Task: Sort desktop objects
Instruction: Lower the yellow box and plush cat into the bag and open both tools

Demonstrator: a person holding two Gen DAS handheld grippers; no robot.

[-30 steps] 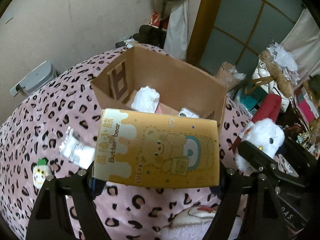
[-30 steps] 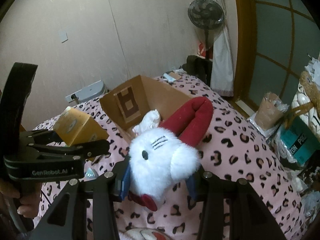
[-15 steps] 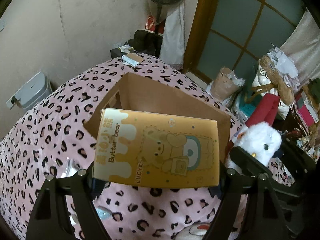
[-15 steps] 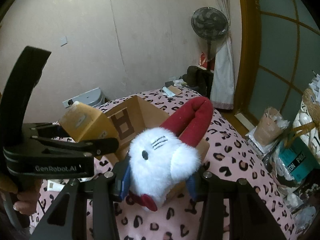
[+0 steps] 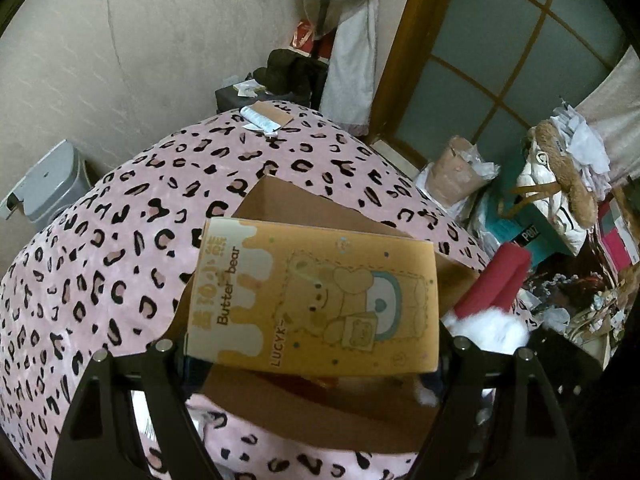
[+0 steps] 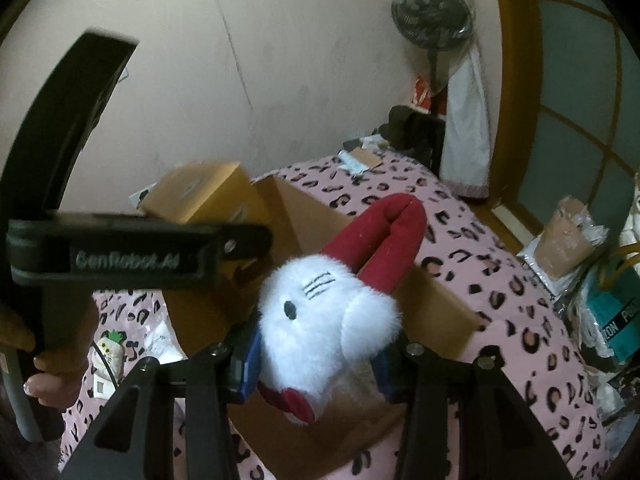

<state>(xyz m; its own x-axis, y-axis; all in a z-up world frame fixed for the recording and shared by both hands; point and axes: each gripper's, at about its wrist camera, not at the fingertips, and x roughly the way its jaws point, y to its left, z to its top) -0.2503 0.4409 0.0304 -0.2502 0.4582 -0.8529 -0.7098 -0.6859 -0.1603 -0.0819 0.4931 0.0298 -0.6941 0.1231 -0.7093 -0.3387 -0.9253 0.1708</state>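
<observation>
My left gripper (image 5: 314,354) is shut on an orange "Butter bear" box (image 5: 316,300) and holds it above the open brown cardboard box (image 5: 320,404). My right gripper (image 6: 316,364) is shut on a white plush cat with red legs (image 6: 328,320), held over the same cardboard box (image 6: 436,308). The plush also shows at the right of the left wrist view (image 5: 496,304). The left gripper's body and the orange box (image 6: 200,192) show at the left of the right wrist view.
A pink leopard-print blanket (image 5: 120,240) covers the surface. Small packets and a pineapple toy (image 6: 110,346) lie left of the cardboard box. Papers (image 5: 264,118) lie at the far edge. Bags and clutter (image 5: 552,208) stand at the right; a fan (image 6: 432,16) stands behind.
Both grippers have moved forward with their loads and now hang over the cardboard box. The box's contents have passed out of sight under the orange box.
</observation>
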